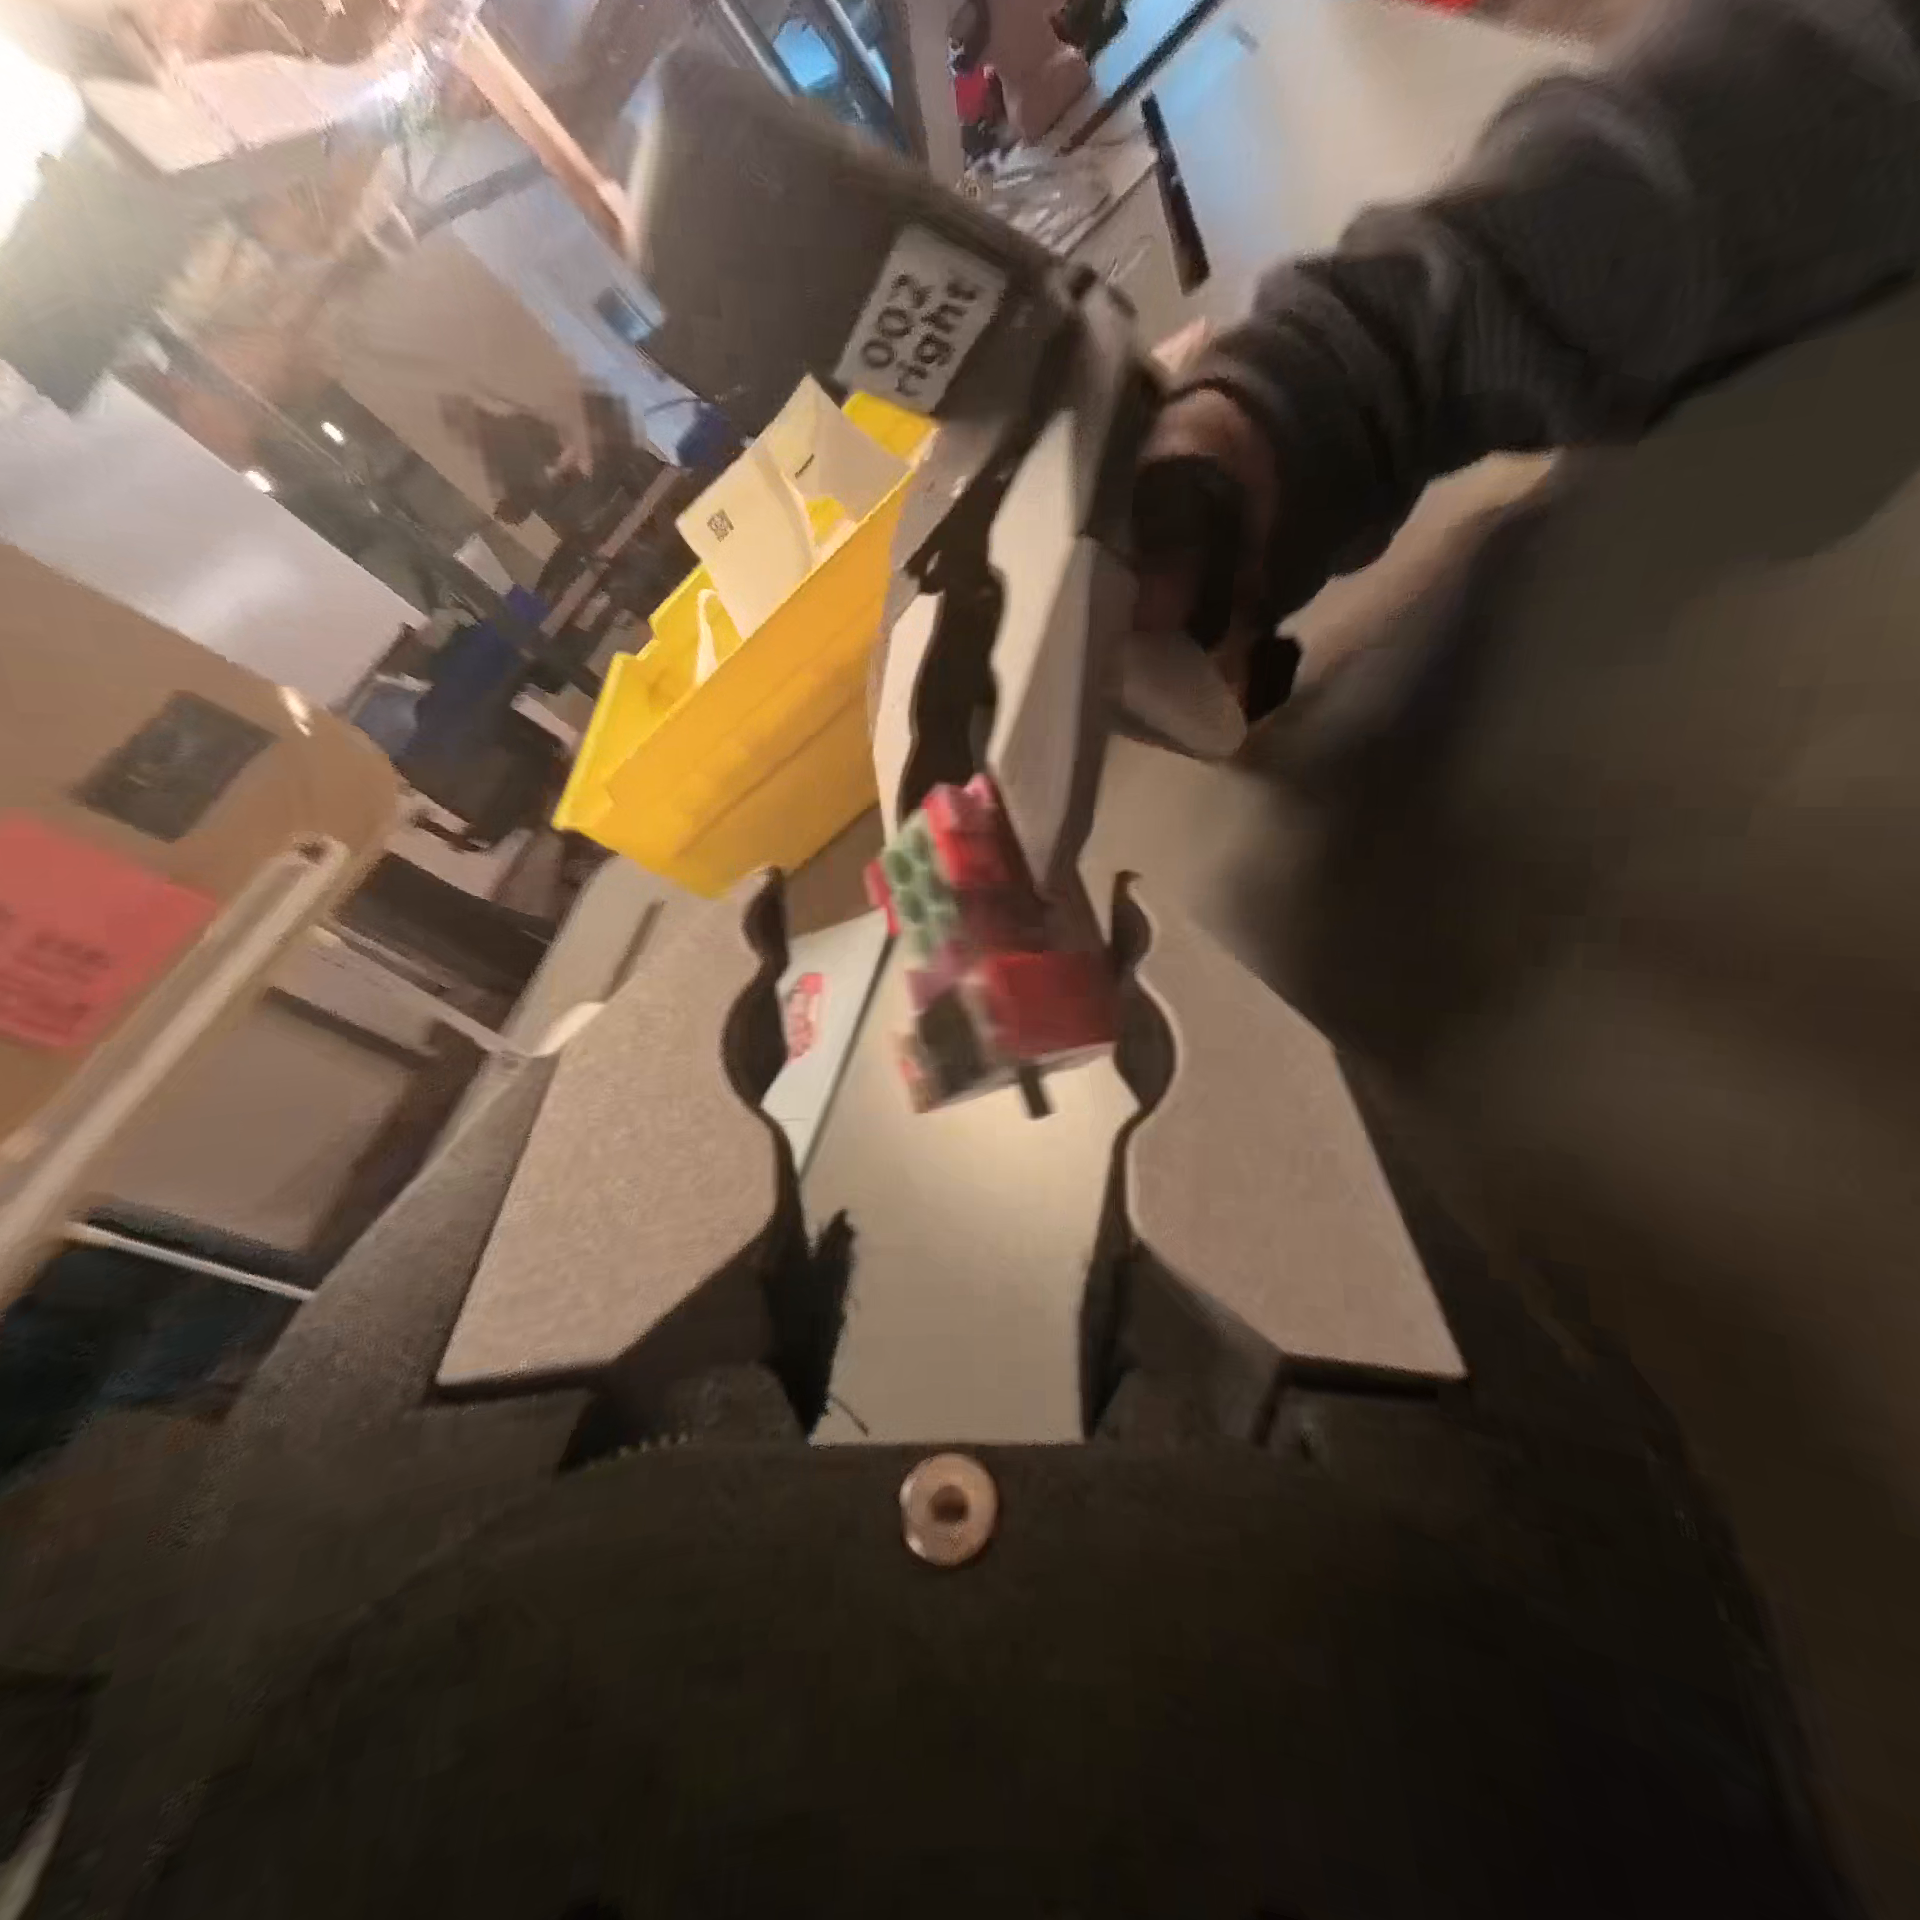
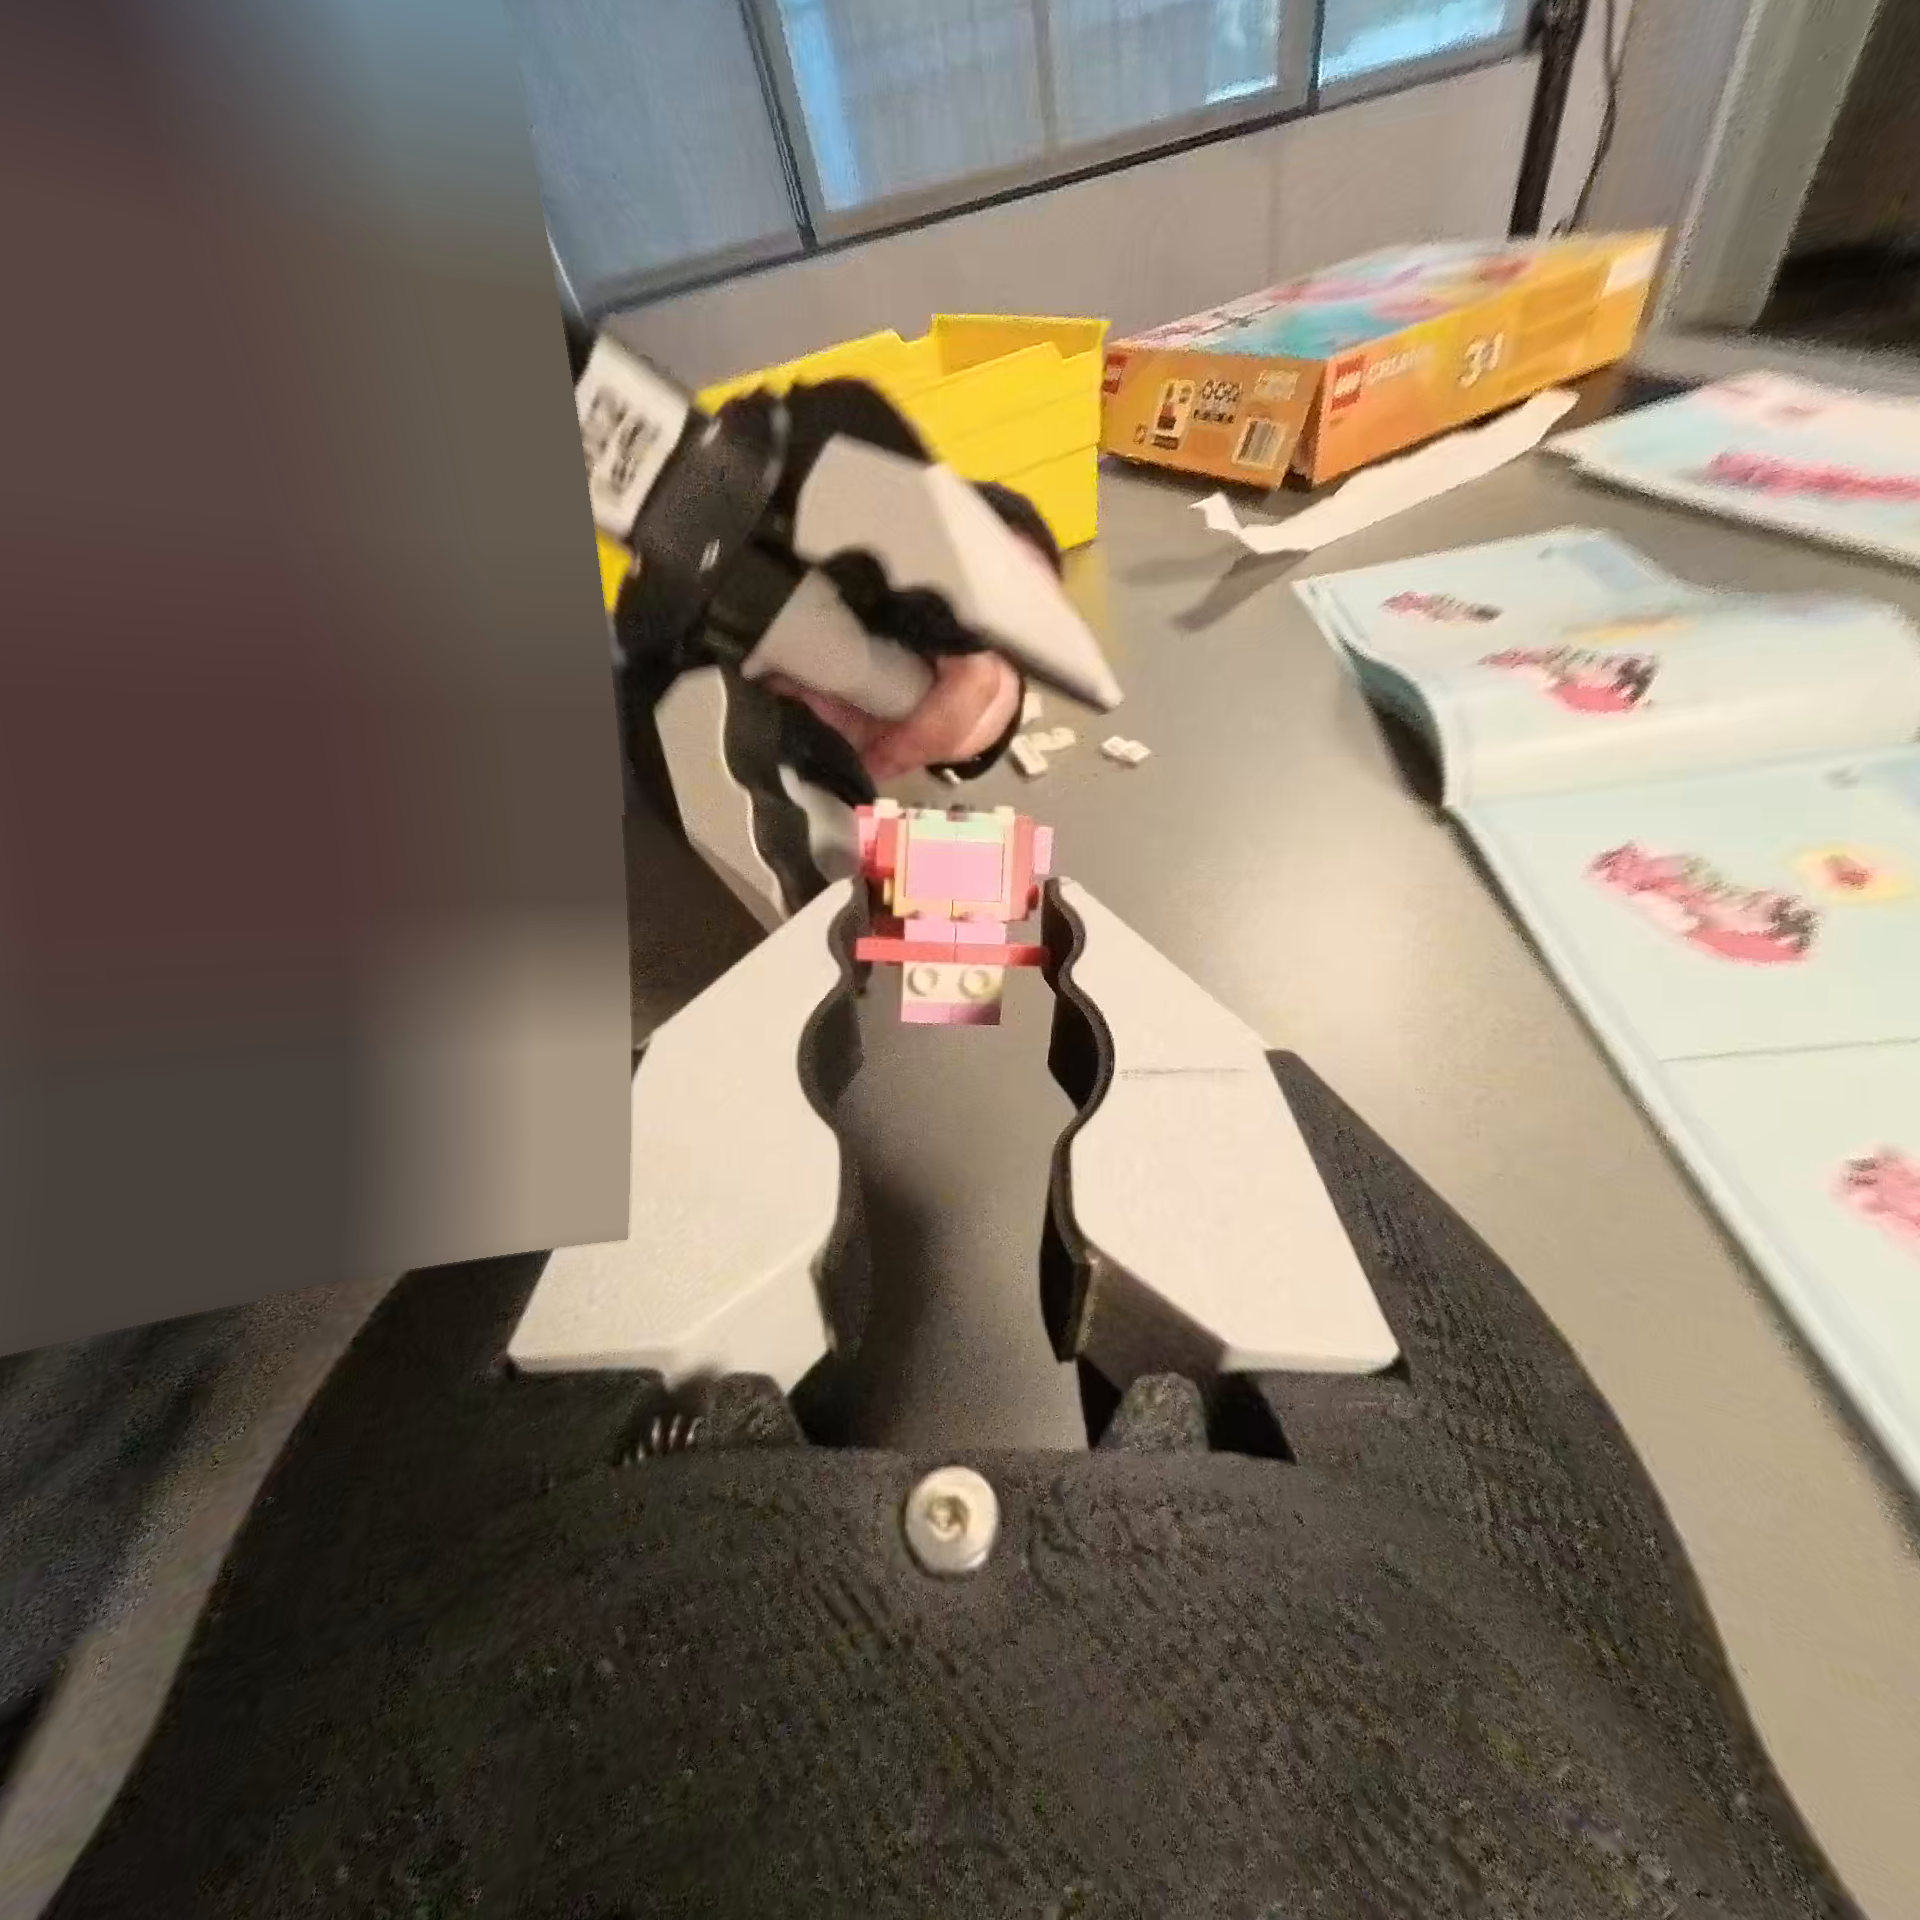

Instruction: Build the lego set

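My right gripper (image 2: 951, 904) is shut on a small pink and red brick model (image 2: 951, 894); both pads press on its sides and hold it above the grey table (image 2: 1247, 883). In the left wrist view the right gripper (image 1: 971, 800) comes down from above with the blurred model (image 1: 987, 956) in it. My left gripper (image 1: 948, 894) is open and holds nothing. The model hangs between its spread fingertips, close to the right finger (image 1: 1226, 1143). In the right wrist view, the left gripper's fingers (image 2: 935, 540) stand wide apart just behind the model.
A yellow bin (image 2: 1008, 416) with white paper (image 1: 769, 520) stands behind the grippers. An orange toy box (image 2: 1382, 364) lies beside it. Open instruction booklets (image 2: 1662, 727) cover the table's right side. Small white pieces (image 2: 1049, 743) lie loose on the table. A dark sleeve (image 1: 1558, 260) is at upper right.
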The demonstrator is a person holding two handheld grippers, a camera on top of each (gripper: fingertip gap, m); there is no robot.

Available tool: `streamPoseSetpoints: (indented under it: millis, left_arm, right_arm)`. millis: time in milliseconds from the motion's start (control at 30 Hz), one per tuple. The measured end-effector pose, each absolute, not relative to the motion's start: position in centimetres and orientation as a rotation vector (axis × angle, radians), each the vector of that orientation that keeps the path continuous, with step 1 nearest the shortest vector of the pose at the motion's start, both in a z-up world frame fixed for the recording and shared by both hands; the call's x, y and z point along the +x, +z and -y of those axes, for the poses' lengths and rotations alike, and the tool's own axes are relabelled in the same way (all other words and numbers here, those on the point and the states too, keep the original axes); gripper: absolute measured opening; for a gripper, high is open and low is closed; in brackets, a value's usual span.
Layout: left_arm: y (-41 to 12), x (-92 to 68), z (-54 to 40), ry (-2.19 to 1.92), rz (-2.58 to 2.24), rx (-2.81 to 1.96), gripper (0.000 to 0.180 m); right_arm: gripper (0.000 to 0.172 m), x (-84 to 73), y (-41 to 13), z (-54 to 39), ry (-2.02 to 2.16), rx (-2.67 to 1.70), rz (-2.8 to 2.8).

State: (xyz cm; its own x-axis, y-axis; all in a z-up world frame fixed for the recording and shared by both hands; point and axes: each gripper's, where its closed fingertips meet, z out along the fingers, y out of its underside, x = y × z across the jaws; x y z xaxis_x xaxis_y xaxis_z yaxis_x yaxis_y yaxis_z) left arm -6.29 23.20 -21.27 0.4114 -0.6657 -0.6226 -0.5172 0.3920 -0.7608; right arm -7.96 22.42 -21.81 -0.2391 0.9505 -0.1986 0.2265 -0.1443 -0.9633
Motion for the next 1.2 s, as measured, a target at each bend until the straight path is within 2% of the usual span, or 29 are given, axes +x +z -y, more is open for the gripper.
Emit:
streamPoseSetpoints:
  millis: [33, 67, 233, 333, 400, 500, 567, 600, 800, 933, 1067, 1200]
  left_arm:
    - [-21.2, -6.4, -23.2, -0.221, -1.200, -1.297, 0.069]
    - [-21.0, -6.5, -23.1, -0.318, -1.167, -1.337, 0.073]
    - [-21.0, -6.9, -22.4, -0.672, -1.096, -1.465, 0.066]
    - [-21.9, -6.5, -21.8, -0.731, -1.145, -1.515, 0.057]
    - [-22.4, -6.1, -21.4, -0.741, -1.188, -1.514, 0.040]
    - [-23.5, -6.2, -21.8, -0.697, -1.219, -1.581, 0.040]
    - [-24.3, -6.5, -22.1, -0.647, -1.237, -1.637, 0.040]
    - [-24.9, -6.8, -22.3, -0.598, -1.260, -1.673, 0.040]
    - [-26.5, -6.3, -21.8, -0.552, -1.345, -1.734, 0.040]
    - [-27.1, -6.3, -21.8, -0.572, -1.351, -1.764, 0.040]
    - [-27.4, -6.4, -21.9, -0.584, -1.338, -1.788, 0.040]
    - [-27.5, -6.5, -21.8, -0.600, -1.332, -1.815, 0.040]
  right_arm:
    - [0.032, -7.8, -21.9, -22.5, 1.363, -1.307, 1.501]
    - [0.032, -7.6, -22.0, -22.4, 1.300, -1.246, 1.525]
    - [0.031, -7.1, -21.3, -21.8, 1.193, -1.066, 1.549]
    - [0.031, -6.9, -21.0, -21.5, 1.215, -1.018, 1.550]
    - [0.031, -6.7, -21.1, -21.6, 1.208, -1.020, 1.555]
    - [0.032, -6.7, -22.3, -22.0, 1.166, -1.084, 1.601]
    - [0.050, -6.7, -22.8, -22.0, 1.150, -1.118, 1.631]
    - [0.053, -6.7, -22.9, -21.9, 1.146, -1.123, 1.642]
    - [0.048, -6.6, -24.9, -22.0, 1.023, -1.154, 1.741]
    - [0.053, -6.4, -25.8, -22.1, 1.010, -1.205, 1.781]
    - [0.034, -6.2, -26.3, -22.0, 0.990, -1.209, 1.817]
    - [0.034, -6.3, -26.4, -22.0, 0.996, -1.223, 1.816]
